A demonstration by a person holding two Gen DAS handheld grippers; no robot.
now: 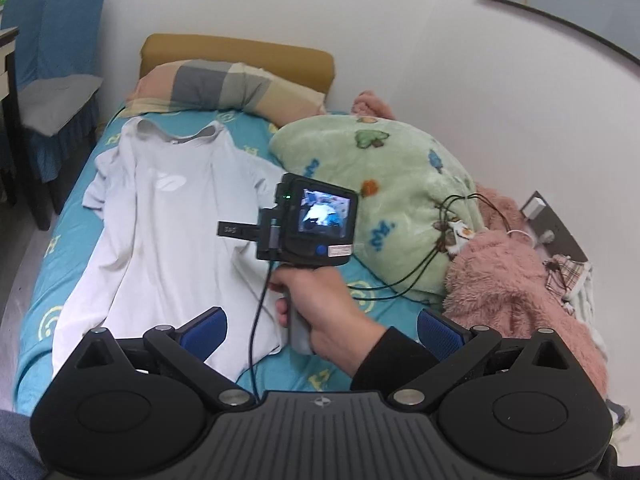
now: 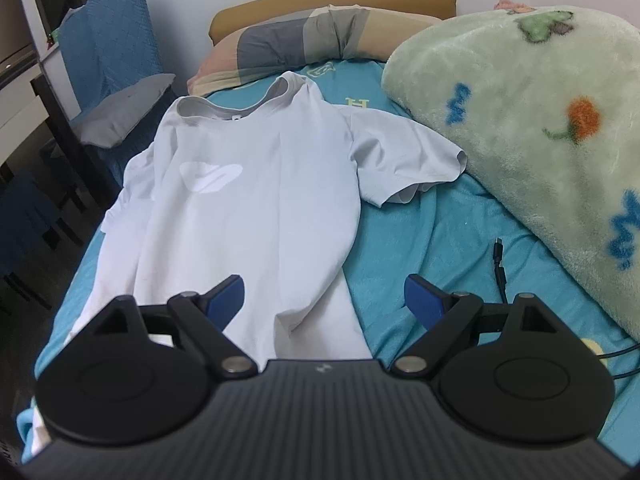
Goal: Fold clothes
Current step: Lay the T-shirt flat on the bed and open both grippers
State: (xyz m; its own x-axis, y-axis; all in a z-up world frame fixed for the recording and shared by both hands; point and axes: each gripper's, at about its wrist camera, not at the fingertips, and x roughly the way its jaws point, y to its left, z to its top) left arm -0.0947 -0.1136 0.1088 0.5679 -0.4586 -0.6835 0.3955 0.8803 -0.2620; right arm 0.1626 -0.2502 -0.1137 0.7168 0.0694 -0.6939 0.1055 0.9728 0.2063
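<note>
Your pale grey cotton T-shirt (image 2: pixel 256 184) lies flat on the bed's teal sheet (image 2: pixel 432 232), ahead of both jaws, unfolded. Left gripper (image 1: pixel 320 330) and right gripper (image 2: pixel 324 294) stand wide apart, empty. Next probably take the hem, partly hidden below.

The left gripper (image 1: pixel 320 330) points downward with its blue-padded jaws spread wide and nothing between them. The right gripper (image 2: pixel 324 298) also tilts down, jaws wide apart and empty. The person's right hand (image 1: pixel 320 304), in a dark sleeve, grasps that gripper's handle.
</note>
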